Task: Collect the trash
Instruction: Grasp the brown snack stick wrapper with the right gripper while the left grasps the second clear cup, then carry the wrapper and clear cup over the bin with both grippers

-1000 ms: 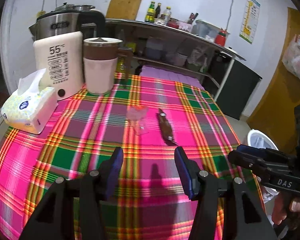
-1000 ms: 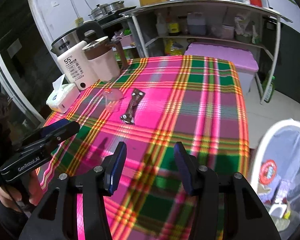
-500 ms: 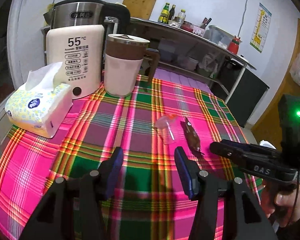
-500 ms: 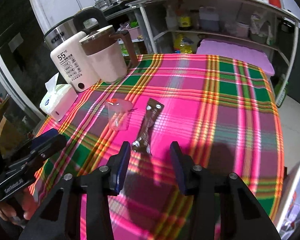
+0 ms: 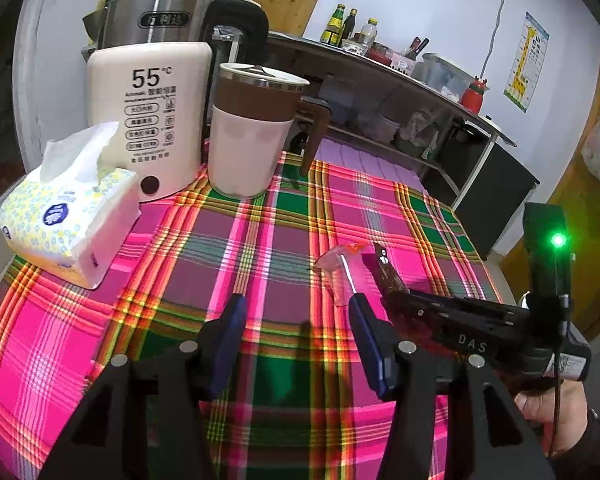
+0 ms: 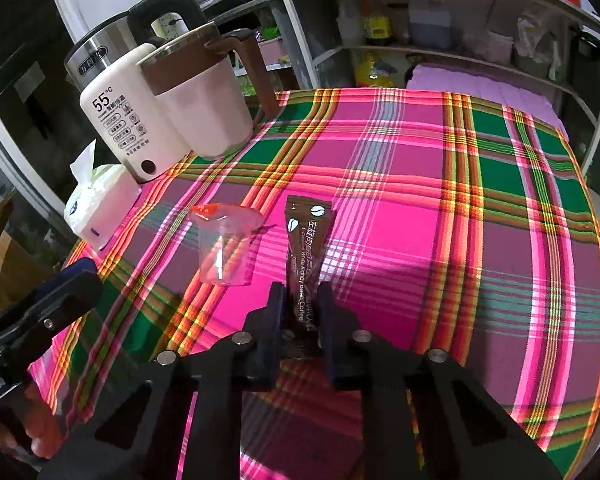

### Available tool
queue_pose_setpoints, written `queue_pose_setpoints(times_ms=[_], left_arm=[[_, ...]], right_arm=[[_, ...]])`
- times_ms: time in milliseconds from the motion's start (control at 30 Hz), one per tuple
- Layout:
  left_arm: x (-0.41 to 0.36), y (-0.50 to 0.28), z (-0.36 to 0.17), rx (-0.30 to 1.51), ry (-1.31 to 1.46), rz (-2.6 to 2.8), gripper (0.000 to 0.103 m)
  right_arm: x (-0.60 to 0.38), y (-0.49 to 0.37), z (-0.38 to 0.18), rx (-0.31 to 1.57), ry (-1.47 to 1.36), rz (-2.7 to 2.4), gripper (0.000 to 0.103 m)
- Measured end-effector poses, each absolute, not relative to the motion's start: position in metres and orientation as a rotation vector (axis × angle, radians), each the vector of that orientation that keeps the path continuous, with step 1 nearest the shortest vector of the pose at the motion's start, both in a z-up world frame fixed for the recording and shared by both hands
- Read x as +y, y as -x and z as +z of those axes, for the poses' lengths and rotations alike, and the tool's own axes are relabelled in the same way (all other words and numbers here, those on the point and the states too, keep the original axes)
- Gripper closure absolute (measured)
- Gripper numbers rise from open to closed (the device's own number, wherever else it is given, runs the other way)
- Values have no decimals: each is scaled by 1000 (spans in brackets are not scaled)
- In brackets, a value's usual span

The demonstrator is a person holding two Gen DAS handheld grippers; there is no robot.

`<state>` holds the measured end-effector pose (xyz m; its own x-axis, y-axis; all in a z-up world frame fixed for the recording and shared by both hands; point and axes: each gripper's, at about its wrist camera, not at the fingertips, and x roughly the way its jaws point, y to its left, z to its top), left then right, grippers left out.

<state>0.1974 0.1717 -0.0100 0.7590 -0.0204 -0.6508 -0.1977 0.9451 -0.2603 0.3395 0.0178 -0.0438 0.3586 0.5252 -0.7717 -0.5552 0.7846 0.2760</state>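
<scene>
Listing what we see on the plaid-covered table, item by item:

Coffee sachet (image 6: pixel 309 240): brown stick pack lying flat on the pink part of the tablecloth (image 6: pixel 420 208), long axis pointing away from the right wrist camera; its near end sits between our right fingers. In the left view we see it (image 5: pixel 386 270) just right of the cup.

Plastic cup (image 6: pixel 225 246): clear, tipped on its side just left of the sachet, apart from it; an orange scrap shows at its rim. We also see it (image 5: pixel 342 272) just ahead of our left gripper's right finger.

Right gripper (image 6: pixel 299 304): jaws have just been closing and now stand narrow, pads against the sachet's two edges, so we count it as gripping the sachet. From the left view it (image 5: pixel 392 296) reaches in from the right, a hand below it.

Left gripper (image 5: pixel 298 320): fingers wide apart, nothing between them, held over the cloth.

Tissue pack (image 5: pixel 66 216): far-left part of the table, one sheet sticking up.

Water warmer (image 5: pixel 150 116): white, marked 55, behind the tissues.

Pink jug (image 5: pixel 252 136): brown band and handle, just right of the warmer.

Steel kettle (image 5: pixel 160 16): behind both.
</scene>
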Motion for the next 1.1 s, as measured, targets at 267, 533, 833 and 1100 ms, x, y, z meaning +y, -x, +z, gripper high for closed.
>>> queue_pose_setpoints(times_ms=[267,533,833,1100], left_arm=[[151,-220,-11,731,322,62,48],[132,-253,-20,779,313,63,48],[122,-278,-36,819,264,119,67],[117,-274,-34,817,240,121,71]], right_arm=[[-9,-334,-33,952,-5,668,87],[-38,-331,-29,942,-51,646,87],[-57,-332,-29,938,-81,642,87],[-70,-327,-25,921,-88,631,87]])
